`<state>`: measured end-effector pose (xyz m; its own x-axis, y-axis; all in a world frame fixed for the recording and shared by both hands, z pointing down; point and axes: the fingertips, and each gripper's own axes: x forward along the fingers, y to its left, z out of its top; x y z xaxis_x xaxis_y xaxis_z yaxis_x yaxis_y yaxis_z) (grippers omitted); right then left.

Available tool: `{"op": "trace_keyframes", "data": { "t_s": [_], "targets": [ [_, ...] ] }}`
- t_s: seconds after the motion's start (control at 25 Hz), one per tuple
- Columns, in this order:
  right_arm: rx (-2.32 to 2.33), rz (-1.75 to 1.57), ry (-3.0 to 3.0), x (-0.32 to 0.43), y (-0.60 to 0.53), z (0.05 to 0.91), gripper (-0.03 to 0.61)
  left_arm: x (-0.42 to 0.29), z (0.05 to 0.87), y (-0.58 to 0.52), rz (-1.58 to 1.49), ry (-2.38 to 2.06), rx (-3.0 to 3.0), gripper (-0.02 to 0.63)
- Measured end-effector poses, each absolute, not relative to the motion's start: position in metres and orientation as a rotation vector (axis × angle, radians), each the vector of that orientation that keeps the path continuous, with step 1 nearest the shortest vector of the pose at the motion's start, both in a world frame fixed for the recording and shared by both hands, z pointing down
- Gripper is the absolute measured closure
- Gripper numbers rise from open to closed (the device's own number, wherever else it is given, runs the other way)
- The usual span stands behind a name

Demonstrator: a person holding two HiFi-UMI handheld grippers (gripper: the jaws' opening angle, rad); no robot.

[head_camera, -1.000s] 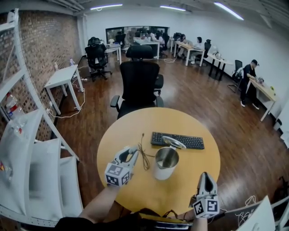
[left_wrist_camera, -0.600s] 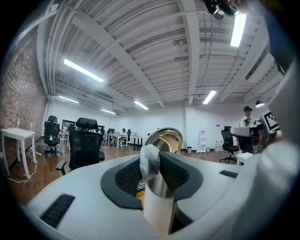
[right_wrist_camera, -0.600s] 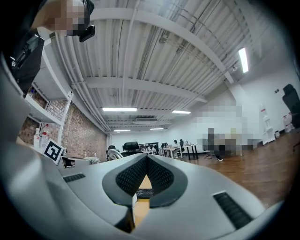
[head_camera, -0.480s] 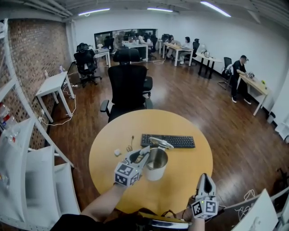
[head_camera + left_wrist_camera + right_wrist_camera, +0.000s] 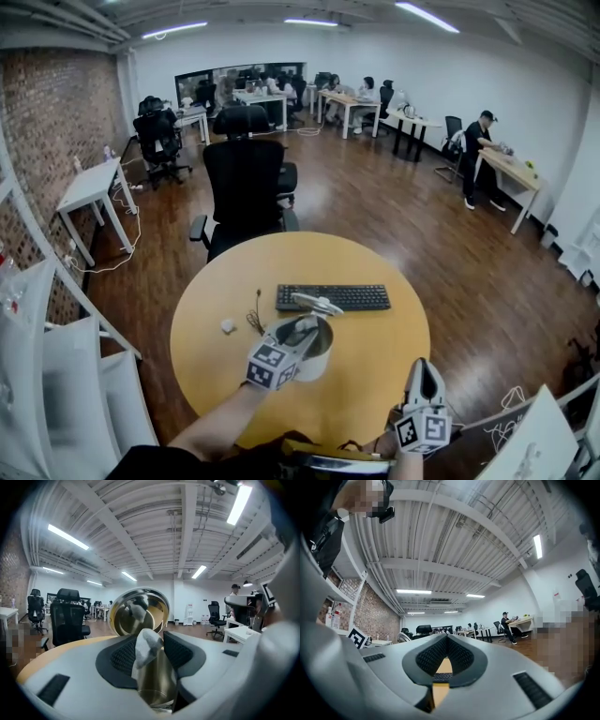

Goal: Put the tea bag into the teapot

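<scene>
The steel teapot [image 5: 317, 354] stands open on the round wooden table [image 5: 375, 370], its hinged lid [image 5: 316, 304] tipped up. My left gripper [image 5: 302, 328] hangs over its mouth from the left. In the left gripper view the white tea bag [image 5: 144, 649] dangles between the jaws, right above the teapot's opening [image 5: 157, 686], with the lid [image 5: 140, 613] behind it. The jaws of the left gripper [image 5: 151, 654] are opening, and a gap shows beside the bag. My right gripper [image 5: 425, 367] sits at the table's near edge, shut and holding nothing [image 5: 446, 656].
A black keyboard [image 5: 333, 297] lies just behind the teapot. A thin dark cable [image 5: 255, 317] and a small white scrap [image 5: 227, 326] lie to its left. A black office chair [image 5: 246, 183] stands at the table's far side.
My left gripper has moved right from beside the teapot to over its open mouth, carrying the tea bag. The right gripper has stayed put.
</scene>
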<state>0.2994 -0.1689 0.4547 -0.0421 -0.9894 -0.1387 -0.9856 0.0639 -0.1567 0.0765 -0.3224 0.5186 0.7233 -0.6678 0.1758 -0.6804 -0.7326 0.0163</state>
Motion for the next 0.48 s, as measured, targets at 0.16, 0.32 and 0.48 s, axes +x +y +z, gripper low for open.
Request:
{"op": "trace_keyframes", "data": {
  "t_s": [0.16,0.32,0.48],
  "targets": [
    [-2.02,-0.035,2.131,0.299,-0.171,0.456,0.571,0.075,0.517,-0.325,0.226,-1.11,2.848,0.392],
    [-1.998,-0.048,2.158,0.292,-0.175,0.459,0.572,0.07,0.514,-0.323,0.213,-1.113,2.843,0.378],
    [-1.97,-0.06,2.198,0.282,-0.177,0.462,0.571,0.061,0.513,-0.315,0.187,-1.136,2.831,0.377]
  ]
}}
